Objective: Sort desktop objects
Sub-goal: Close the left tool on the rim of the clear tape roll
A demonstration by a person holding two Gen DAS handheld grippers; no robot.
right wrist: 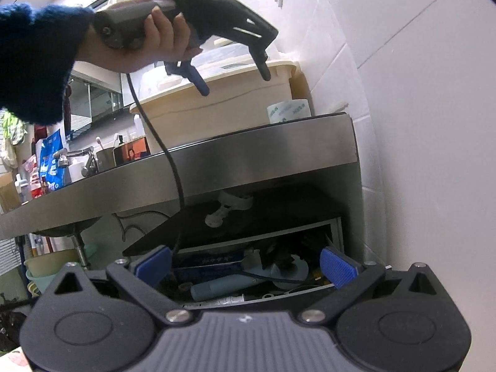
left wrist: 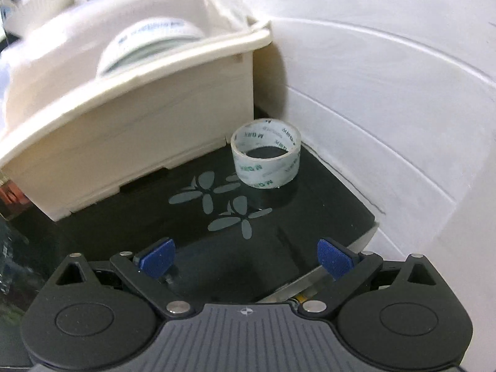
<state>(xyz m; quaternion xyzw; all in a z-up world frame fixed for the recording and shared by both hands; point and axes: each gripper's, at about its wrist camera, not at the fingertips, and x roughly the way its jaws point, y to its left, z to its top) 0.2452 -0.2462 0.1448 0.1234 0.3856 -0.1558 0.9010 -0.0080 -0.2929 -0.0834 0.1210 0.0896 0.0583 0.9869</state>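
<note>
Left wrist view: the left tongs [left wrist: 246, 255] are held spread wide and empty above a dark glossy bench [left wrist: 325, 217] printed with a pale flower pattern. The roll of tape [left wrist: 266, 153] stands ahead of the tongs and slightly to the right of their centre line, apart from both fingers, with nothing between it and them. It rests on one flat end, so its open core faces upward and its axis is upright; the curved wall is therefore presented to the fingers on either side. Just behind and to the left of the roll stands a cream bin [left wrist: 130, 124], in which a second roll [left wrist: 152, 43] is seen, blurred. The white wall [left wrist: 387, 93] closes in just beyond and to the right of the tape, so the roll sits in a corner.

Right wrist view: the right tongs [right wrist: 246, 266] are likewise spread and empty, but are held low, below the bench edge, facing a cluttered open drawer [right wrist: 248, 276]. The hand [right wrist: 148, 40] carrying the left tongs is seen above the bench, near the bin.

The left tongs are judged much the nearer. A short advance forward and a little rightward would be called for, the fingers passing either side of the wall of the roll; the corner is judged to leave little room on the far right side.
</note>
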